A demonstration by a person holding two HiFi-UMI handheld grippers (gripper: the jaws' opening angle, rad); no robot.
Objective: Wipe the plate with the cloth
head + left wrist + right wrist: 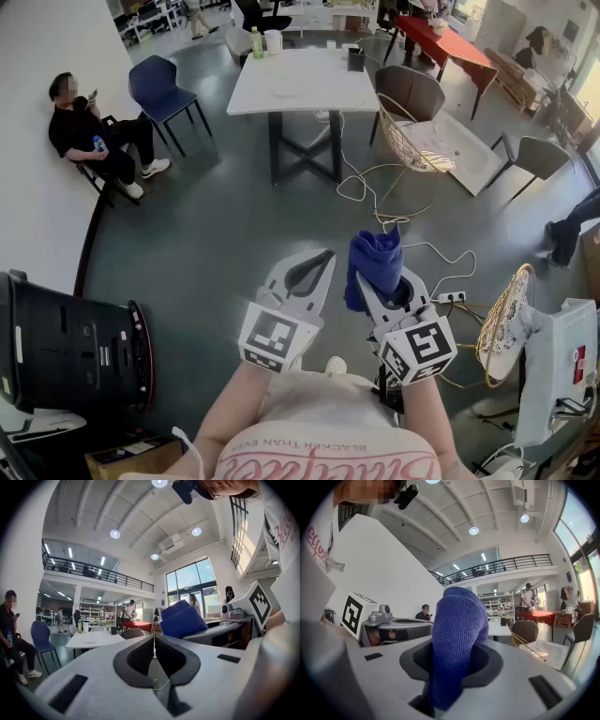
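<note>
Out in front of the person's chest, the left tongs (154, 640) were pressed together on nothing, pads meeting edge to edge; just beside them the right tongs (373, 281) pinched the blue cloth (454, 639), bunched and standing up out of the jaws; both hung above the grey floor (225, 225); well ahead stood the white bench (328, 89), what looked like the plate (286, 90) lying on it, far from the cloth; a seated person (94, 141) was over by the left wall.

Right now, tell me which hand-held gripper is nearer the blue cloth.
Right: the right hand-held gripper grips the blue cloth; the left hand-held gripper sits shut beside it.
</note>
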